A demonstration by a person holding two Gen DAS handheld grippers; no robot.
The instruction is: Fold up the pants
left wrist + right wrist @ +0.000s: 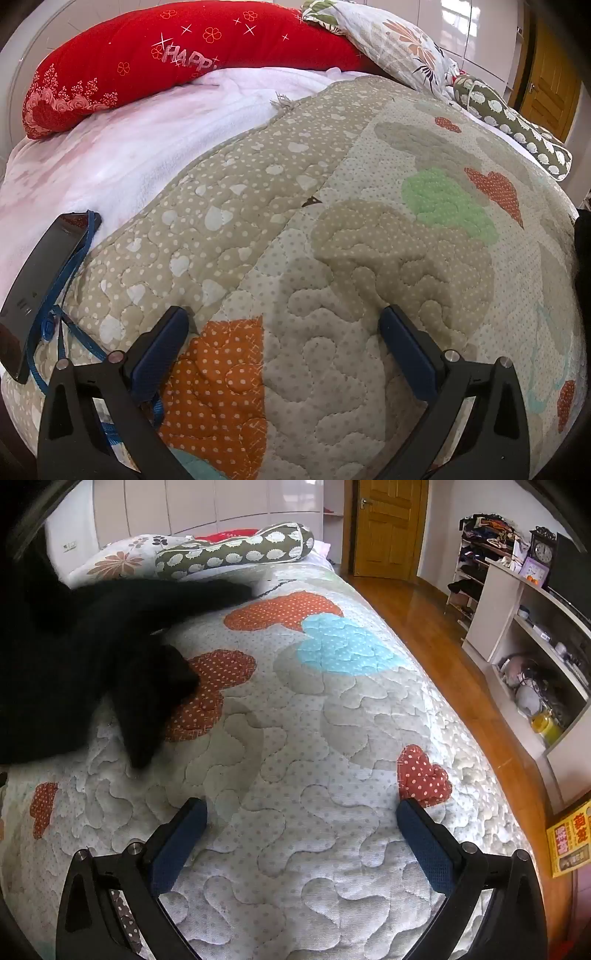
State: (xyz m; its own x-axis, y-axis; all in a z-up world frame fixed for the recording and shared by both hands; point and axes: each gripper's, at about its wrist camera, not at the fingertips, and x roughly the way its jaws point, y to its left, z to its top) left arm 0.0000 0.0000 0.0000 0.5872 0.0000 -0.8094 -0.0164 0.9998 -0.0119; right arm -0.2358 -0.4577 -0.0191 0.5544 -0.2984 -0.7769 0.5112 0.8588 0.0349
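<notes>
Well, both grippers, left gripper (pixel 284 319) and right gripper (pixel 301 810), hover spread-fingered and empty above the stitched, polka-dotted patchwork quilt (pixel 295 738); soft black pants (pixel 74 657) lie crumpled, blurred, at the right gripper's left.

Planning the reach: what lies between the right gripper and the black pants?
Only bare quilt between the right gripper and pants, in the right wrist view.

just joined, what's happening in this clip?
A person holds a tool in each hand over a bed with a patchwork quilt. The black pants lie crumpled on the quilt, unfolded, up and to the left of the right tool. Both that and the left tool are open and empty, above bare quilt. A phone on a blue strap lies beside the left tool. Folding hasn't started.
</notes>
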